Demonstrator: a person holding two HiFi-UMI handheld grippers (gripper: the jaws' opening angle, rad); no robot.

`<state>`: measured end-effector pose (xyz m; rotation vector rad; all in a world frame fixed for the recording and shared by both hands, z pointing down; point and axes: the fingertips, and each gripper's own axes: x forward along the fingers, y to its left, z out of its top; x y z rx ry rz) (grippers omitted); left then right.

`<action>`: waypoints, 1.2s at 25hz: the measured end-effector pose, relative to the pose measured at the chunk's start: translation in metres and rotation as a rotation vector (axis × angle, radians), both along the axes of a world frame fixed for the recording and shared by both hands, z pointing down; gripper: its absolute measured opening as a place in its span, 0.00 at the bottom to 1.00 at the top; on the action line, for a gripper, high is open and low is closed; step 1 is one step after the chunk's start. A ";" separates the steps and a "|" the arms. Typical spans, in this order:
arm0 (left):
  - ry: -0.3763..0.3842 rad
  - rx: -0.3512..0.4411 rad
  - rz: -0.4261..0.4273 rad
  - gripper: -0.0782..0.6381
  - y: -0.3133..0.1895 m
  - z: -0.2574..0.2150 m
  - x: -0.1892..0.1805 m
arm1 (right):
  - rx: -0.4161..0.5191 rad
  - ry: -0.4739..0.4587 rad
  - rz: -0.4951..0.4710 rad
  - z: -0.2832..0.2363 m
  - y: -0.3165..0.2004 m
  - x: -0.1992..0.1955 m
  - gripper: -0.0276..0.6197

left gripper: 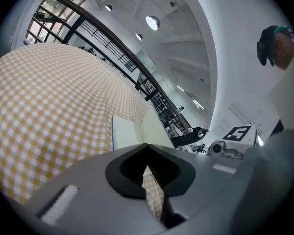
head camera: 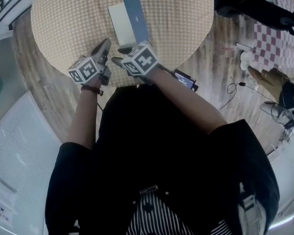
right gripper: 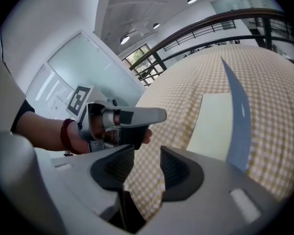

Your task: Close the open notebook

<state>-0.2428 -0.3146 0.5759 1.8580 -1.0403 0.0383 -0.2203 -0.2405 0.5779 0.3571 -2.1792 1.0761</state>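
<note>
Tipping the notebook (head camera: 121, 22) cover (head camera: 137, 16) — thin, probably floppy — by its edge looks easy; right gripper (right gripper: 147, 156) jaws gape, left gripper (left gripper: 148, 161) jaws meet.

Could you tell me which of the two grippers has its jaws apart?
The right gripper: its jaws stand apart over the checked tablecloth, while the left gripper holds them together.

On my feed I count one notebook (head camera: 129, 21), one round table (head camera: 63, 18) under yellow check, two hand-held grippers, namely the left gripper (head camera: 104, 50) and the right gripper (head camera: 121, 54), two marker cubes (head camera: 84, 70), one on each, and one red wristband (head camera: 91, 88).
</note>
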 end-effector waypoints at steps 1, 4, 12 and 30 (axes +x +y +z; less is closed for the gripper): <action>-0.003 -0.002 0.009 0.12 0.008 -0.005 -0.004 | 0.008 0.002 -0.007 -0.005 0.003 -0.001 0.28; -0.015 0.003 0.033 0.12 0.027 -0.022 -0.016 | 0.036 0.007 -0.008 -0.021 0.007 -0.004 0.17; -0.024 0.096 0.120 0.12 0.052 -0.076 -0.013 | 0.167 0.064 0.117 -0.049 -0.003 0.005 0.05; -0.278 0.683 0.270 0.12 0.067 -0.245 0.009 | 0.721 -0.007 0.385 -0.243 -0.023 0.040 0.05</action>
